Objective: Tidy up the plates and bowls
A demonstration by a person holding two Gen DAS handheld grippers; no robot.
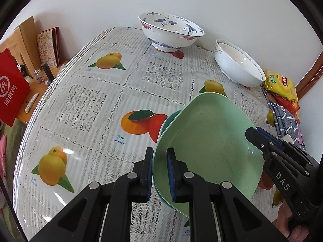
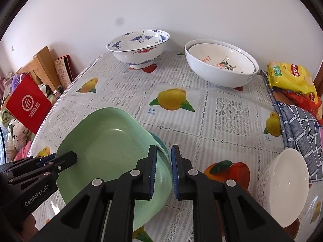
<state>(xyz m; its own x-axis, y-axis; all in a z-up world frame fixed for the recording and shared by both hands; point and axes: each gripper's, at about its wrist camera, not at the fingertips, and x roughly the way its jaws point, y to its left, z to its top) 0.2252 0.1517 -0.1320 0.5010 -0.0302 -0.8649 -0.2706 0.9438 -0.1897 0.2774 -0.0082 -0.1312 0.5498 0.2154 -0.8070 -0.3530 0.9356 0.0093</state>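
Note:
A light green square plate point(image 1: 208, 137) point(image 2: 105, 145) rests in a teal plate point(image 1: 169, 119) point(image 2: 159, 140), whose edge peeks out beneath it. The pair sits tilted over the fruit-print tablecloth point(image 1: 97, 100). My left gripper point(image 1: 160, 151) point(image 2: 70, 158) is shut on the near rim of the green plate. My right gripper point(image 2: 164, 148) point(image 1: 257, 134) clamps the opposite rim, one finger inside the plate and one outside. Farther back stand a blue crane-pattern bowl point(image 1: 171, 32) point(image 2: 139, 48) and nested white bowls point(image 1: 238, 66) point(image 2: 220, 68).
A small white bowl point(image 2: 286, 185) stands near the right front of the table. Snack bags point(image 2: 290, 76) point(image 1: 280, 84) and a blue checked cloth point(image 2: 296, 129) lie along the right edge. A red paper bag point(image 1: 12, 92) and wooden boards stand beyond the left edge.

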